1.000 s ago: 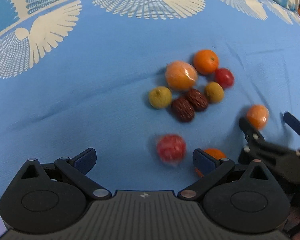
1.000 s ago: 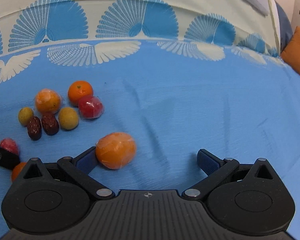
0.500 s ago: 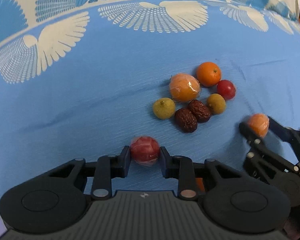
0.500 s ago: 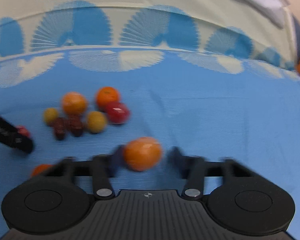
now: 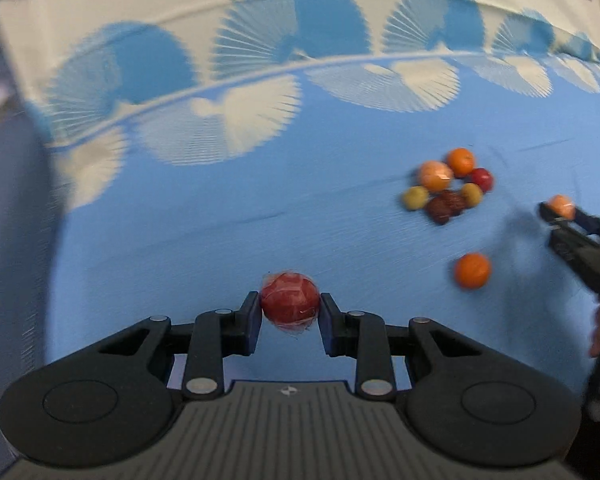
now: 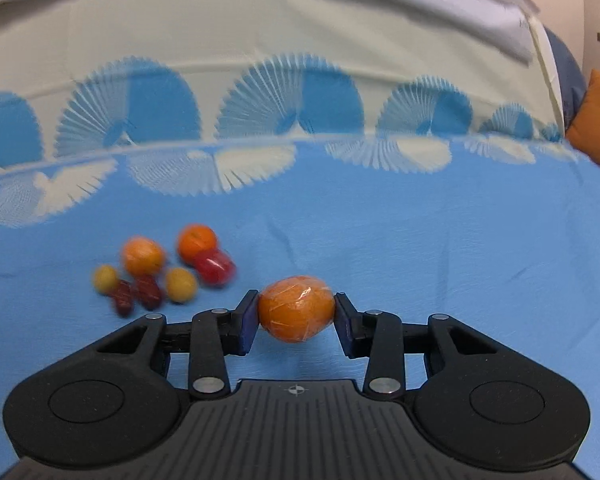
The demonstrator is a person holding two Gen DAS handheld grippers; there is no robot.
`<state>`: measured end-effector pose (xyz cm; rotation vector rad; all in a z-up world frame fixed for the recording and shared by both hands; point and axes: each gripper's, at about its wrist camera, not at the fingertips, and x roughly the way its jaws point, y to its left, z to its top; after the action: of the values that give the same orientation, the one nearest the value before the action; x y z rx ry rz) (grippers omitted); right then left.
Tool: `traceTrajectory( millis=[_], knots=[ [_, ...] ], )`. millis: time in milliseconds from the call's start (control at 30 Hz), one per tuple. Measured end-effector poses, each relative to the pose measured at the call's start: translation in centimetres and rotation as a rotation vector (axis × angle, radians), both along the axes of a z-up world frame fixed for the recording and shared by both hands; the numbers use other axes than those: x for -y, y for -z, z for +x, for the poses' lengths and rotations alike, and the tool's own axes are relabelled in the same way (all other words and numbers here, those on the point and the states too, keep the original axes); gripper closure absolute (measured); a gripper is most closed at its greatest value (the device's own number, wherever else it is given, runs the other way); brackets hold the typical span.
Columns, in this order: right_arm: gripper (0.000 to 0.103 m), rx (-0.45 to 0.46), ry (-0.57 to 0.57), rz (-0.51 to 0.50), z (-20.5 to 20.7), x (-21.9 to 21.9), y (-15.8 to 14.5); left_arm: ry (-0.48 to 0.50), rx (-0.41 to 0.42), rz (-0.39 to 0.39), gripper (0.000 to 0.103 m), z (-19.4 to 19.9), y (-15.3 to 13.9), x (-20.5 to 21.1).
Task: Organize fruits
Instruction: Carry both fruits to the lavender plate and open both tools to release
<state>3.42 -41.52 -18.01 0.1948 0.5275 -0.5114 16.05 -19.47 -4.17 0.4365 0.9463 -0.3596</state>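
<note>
claws point(image 5: 290, 322) point(image 6: 296, 320) gripping two wrapped fruits point(image 5: 290, 298); eight loose point(image 5: 472, 270).

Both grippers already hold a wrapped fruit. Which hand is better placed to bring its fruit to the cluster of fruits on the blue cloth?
Right, probably. The right gripper, shut on the plastic-wrapped orange fruit, is close beside the cluster of small fruits. The left gripper, holding the plastic-wrapped red fruit, is farther away.

Bright, even light — motion blur, fisheye-bent edges.

Left gripper point(image 5: 290, 312) clamped on something red, right gripper point(image 6: 296, 314) clamped too, both seemingly raised
</note>
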Motion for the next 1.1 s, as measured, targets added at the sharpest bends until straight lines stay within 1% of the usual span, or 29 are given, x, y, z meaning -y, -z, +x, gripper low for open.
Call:
traceTrajectory(
  millis=[100, 167, 233, 333, 433, 500, 600, 667, 767, 933, 1100],
  knots=[
    [0.062, 0.047, -0.075, -0.012, -3.0, -3.1, -3.8, -0.053, 0.016, 0.000, 0.070, -2.4, -2.1, -4.0],
    [0.061, 0.070, -0.194, 0.029, -5.9, -5.8, -6.1, -0.080, 0.020, 0.002, 0.070, -4.2, -3.1, -6.5],
    [0.061, 0.078, -0.299, 0.064, -8.5, -9.0, -7.8, -0.107, 0.009, -0.006, 0.070, -6.0, -3.8, -8.8],
    [0.061, 0.080, -0.415, 0.108, -11.7, -13.3, -9.6, -0.151, -0.021, -0.014, 0.070, -8.7, -4.4, -12.1],
    [0.061, 0.073, -0.536, 0.129, -13.7, -17.6, -11.1, -0.178, -0.030, -0.033, 0.070, -11.4, -4.7, -14.7],
    [0.061, 0.076, -0.633, 0.106, -14.4, -20.0, -12.1, -0.193, -0.019, -0.040, 0.070, -12.9, -4.8, -16.1],
    [0.061, 0.075, -0.752, 0.019, -15.3, -24.0, -13.3, -0.206, -0.001, -0.066, 0.070, -14.6, -5.2, -17.9],
    [0.061, 0.069, -0.787, -0.013, -15.8, -25.7, -13.8, -0.217, 0.014, -0.090, 0.070, -15.4, -5.6, -18.9],
    [0.061, 0.048, -0.805, -0.044, -16.0, -27.1, -14.3, -0.230, 0.026, -0.117, 0.070, -16.1, -6.0, -19.9],
    [0.061, 0.032, -0.800, -0.074, -16.7, -28.2, -15.2, -0.237, 0.020, -0.139, 0.070, -16.6, -5.8, -21.0],
    [0.061, 0.015, -0.809, -0.099, -16.4, -28.7, -14.9, -0.246, 0.015, -0.158, 0.070, -16.7, -5.6, -21.7]
  ],
)
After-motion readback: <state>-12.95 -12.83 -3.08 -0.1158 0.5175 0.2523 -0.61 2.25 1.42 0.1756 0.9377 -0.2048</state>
